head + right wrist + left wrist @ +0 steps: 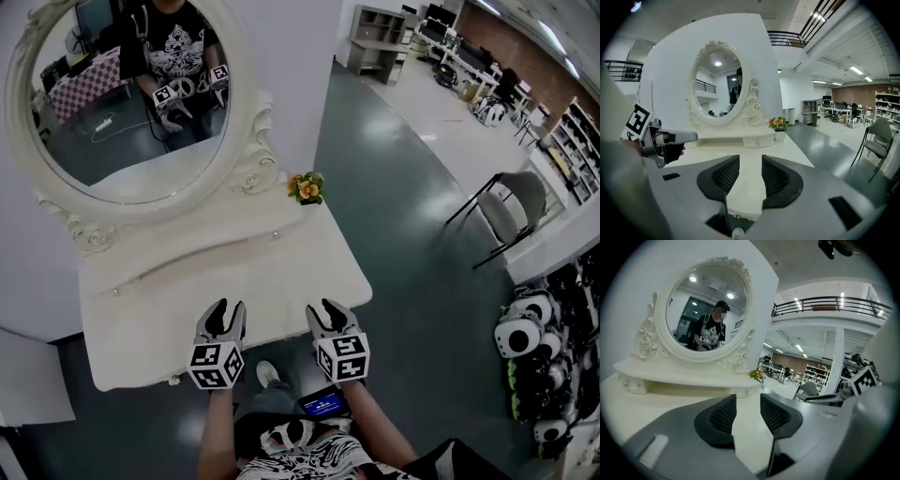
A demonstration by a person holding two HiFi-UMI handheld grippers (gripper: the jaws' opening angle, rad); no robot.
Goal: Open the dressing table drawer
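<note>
A white dressing table (141, 319) with an oval mirror (131, 84) stands against the wall. Its raised back shelf has small drawers with knobs (276, 235). My left gripper (225, 312) and right gripper (323, 309) hover side by side over the tabletop's front edge, both open and empty. In the left gripper view the jaws (748, 404) frame bare tabletop (684, 404). In the right gripper view the jaws (750, 164) frame the table's front edge, and a small round knob (736, 232) shows just below it. The shelf drawer (757, 139) lies straight ahead.
A small pot of orange flowers (307, 187) sits at the shelf's right end. A grey chair (511, 208) stands on the dark floor to the right, with several panda toys (525, 333) beyond it. A white panel (33, 380) sits left of the table.
</note>
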